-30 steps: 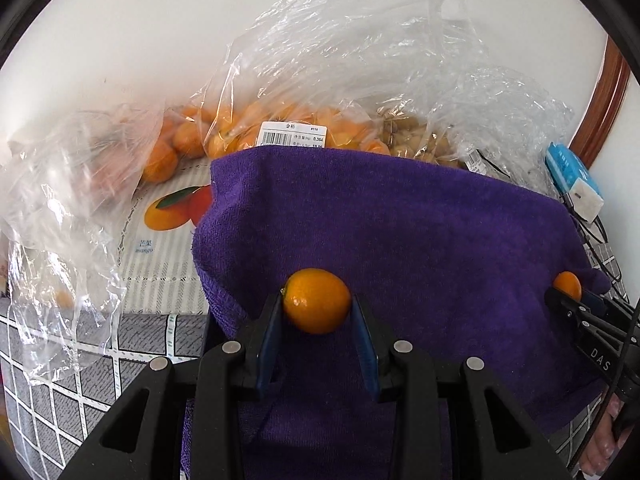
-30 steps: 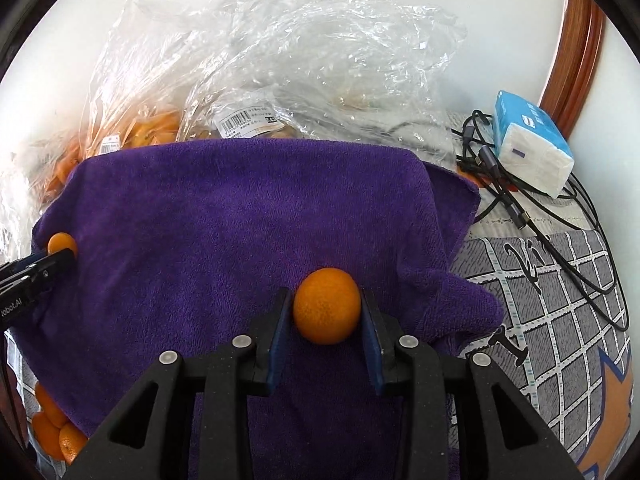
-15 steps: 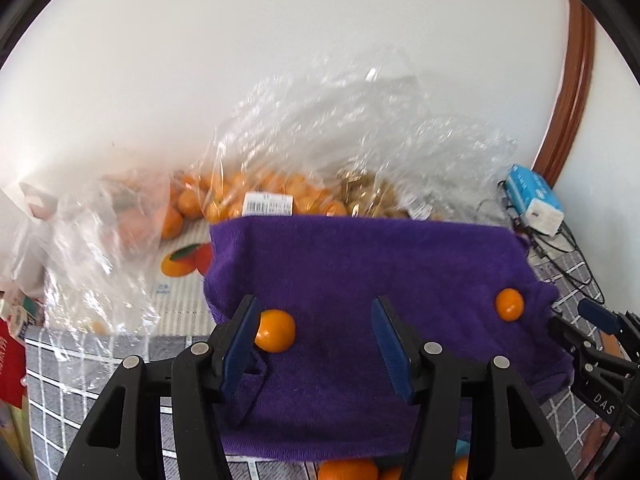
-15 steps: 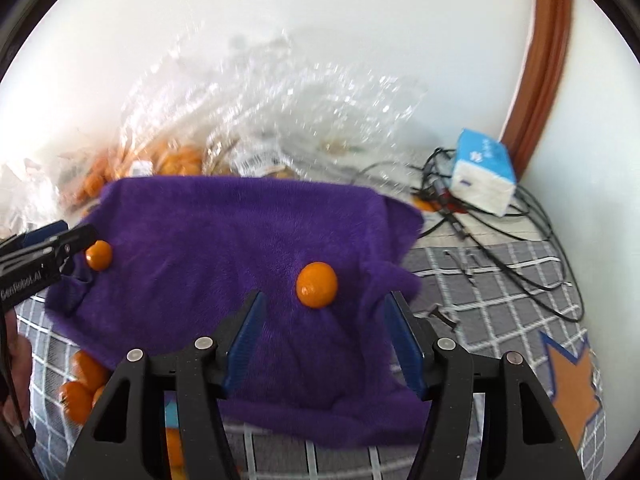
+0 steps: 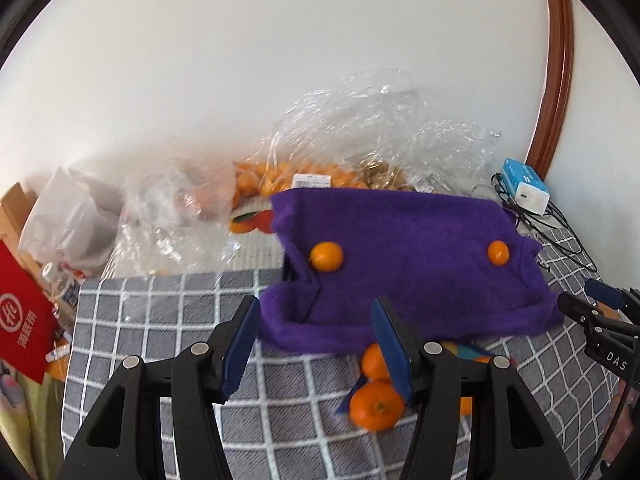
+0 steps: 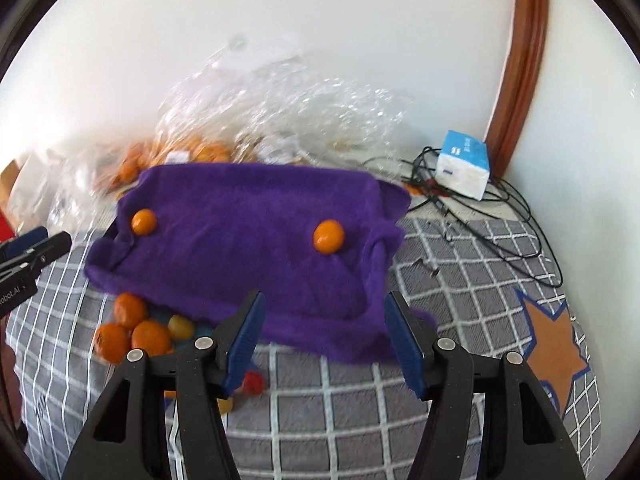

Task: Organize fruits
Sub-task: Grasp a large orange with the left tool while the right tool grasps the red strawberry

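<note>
Resting on the purple towel (image 5: 416, 264) are 2 small oranges: the left orange (image 5: 327, 256) near its left edge, the right orange (image 5: 498, 253) near its right edge. Both the left gripper (image 5: 316, 344) and right gripper (image 6: 324, 340) hang spread wide, holding nothing, just in front of the towel. More loose oranges (image 6: 132, 330) lie at its front-left edge on the checked cloth (image 6: 360, 408).

Bare purple towel (image 6: 248, 240) lies between two kumquats; plastic bags (image 5: 360, 140) crowd behind.
</note>
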Demonstrator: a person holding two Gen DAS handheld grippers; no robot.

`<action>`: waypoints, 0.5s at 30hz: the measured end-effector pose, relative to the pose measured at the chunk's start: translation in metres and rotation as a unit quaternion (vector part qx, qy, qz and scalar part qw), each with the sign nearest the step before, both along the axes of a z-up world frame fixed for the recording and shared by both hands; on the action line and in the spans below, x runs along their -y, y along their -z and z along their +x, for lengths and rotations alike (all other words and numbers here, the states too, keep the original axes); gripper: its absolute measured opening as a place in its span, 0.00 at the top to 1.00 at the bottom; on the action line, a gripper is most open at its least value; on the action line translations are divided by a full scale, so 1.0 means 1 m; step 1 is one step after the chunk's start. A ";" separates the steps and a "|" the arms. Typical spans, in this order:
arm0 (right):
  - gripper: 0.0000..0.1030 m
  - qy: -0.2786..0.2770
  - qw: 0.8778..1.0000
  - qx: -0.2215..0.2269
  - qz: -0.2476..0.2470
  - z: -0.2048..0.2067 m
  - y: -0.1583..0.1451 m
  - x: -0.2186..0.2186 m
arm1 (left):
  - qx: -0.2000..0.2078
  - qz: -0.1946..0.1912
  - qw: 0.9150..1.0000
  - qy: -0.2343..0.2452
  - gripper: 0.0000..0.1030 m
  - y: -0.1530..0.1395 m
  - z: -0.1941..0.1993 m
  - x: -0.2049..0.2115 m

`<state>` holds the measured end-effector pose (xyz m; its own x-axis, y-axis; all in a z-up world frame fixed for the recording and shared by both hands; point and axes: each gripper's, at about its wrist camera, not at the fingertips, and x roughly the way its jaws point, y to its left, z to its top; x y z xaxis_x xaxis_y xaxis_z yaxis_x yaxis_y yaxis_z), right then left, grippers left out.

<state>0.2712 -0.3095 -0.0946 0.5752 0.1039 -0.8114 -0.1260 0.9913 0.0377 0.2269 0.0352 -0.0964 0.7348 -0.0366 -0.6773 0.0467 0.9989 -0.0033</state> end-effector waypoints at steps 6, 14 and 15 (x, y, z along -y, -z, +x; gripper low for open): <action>0.41 -0.021 0.999 -0.013 0.022 -0.025 0.018 -0.006 | -0.023 -0.026 0.999 -0.032 0.46 0.029 -0.031 -0.028; 0.66 -0.072 0.997 -0.028 0.029 -0.045 0.054 -0.025 | -0.047 -0.044 0.996 -0.061 0.46 0.074 -0.060 -0.046; 0.66 -0.073 0.996 -0.031 0.035 -0.044 0.057 -0.026 | -0.048 -0.046 0.996 -0.062 0.46 0.077 -0.062 -0.047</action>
